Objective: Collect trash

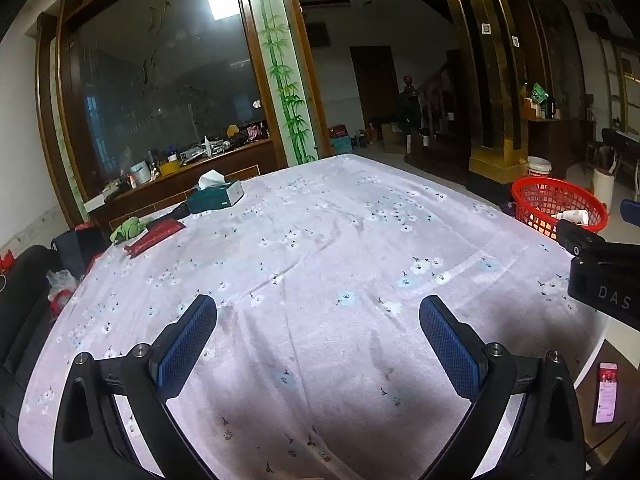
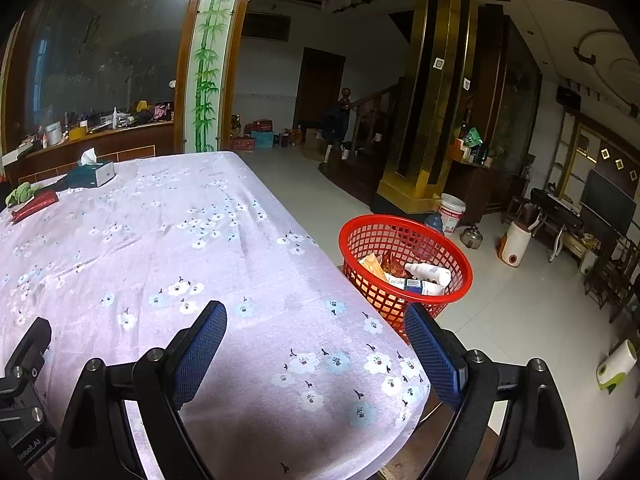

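Both grippers hang empty over the near end of the table with its flowered cloth, the left gripper and the right gripper each with its blue pads spread wide apart. The red basket stands just off the table's right edge, already holding a white bottle, a small carton and some wrappers. What looks left to collect lies at the far left end, well apart from both: a flat red packet touching a crumpled green wad, near a tissue box. I would judge packet and wad light and soft; the packet probably slippery, best pinched across a raised edge.
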The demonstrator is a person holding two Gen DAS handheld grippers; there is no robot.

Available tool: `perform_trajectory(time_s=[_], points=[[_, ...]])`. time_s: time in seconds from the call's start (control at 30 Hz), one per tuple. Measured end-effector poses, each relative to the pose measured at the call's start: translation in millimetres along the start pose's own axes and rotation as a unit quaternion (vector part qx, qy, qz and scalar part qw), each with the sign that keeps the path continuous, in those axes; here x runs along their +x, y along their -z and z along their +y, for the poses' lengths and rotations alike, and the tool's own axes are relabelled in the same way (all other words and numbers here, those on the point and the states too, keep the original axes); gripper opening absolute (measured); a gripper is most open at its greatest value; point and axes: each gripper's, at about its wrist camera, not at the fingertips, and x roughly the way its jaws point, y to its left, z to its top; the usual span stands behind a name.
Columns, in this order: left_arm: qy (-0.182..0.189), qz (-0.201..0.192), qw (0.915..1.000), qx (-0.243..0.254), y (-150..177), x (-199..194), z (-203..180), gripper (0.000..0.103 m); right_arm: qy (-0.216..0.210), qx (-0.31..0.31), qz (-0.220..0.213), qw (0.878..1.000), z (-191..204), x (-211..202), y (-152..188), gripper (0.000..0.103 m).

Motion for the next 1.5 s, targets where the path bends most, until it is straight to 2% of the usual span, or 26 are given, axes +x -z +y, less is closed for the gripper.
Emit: perform_trajectory(time_s=[1.5], points=[[0.009,0.01,0.9999,0.0,8.4,0.4,-1.9,0.101,-0.004,0.0,0.012,1.0,0.5,6.0,6.5,0.093]])
